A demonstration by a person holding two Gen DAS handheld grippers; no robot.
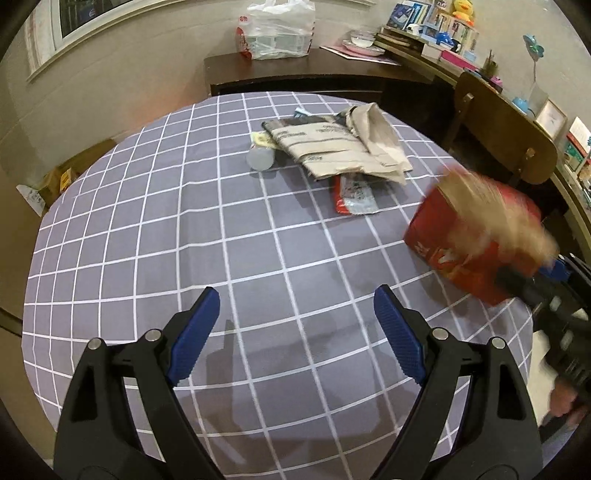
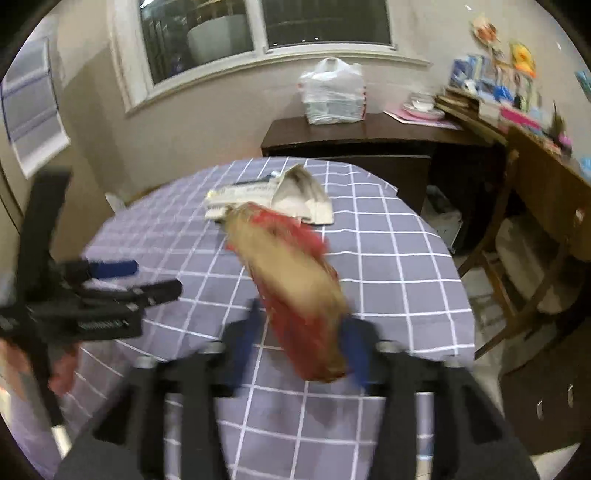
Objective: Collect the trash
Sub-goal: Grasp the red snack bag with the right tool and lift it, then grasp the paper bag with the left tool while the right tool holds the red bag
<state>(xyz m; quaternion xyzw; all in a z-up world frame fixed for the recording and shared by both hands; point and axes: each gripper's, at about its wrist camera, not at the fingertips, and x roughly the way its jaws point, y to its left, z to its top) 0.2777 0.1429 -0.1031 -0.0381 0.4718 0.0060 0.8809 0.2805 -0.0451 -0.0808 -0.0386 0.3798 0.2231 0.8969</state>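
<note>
A red and tan carton is blurred between the fingers of my right gripper, which is shut on it above the table; it also shows in the left wrist view. My left gripper is open and empty over the checked tablecloth, and it shows at the left of the right wrist view. Further back lie folded newspaper, a red and white wrapper and a small clear cup.
A dark sideboard with a white plastic bag stands behind the table. A wooden chair and a cluttered shelf are at the right. A cardboard box sits on the floor at the left.
</note>
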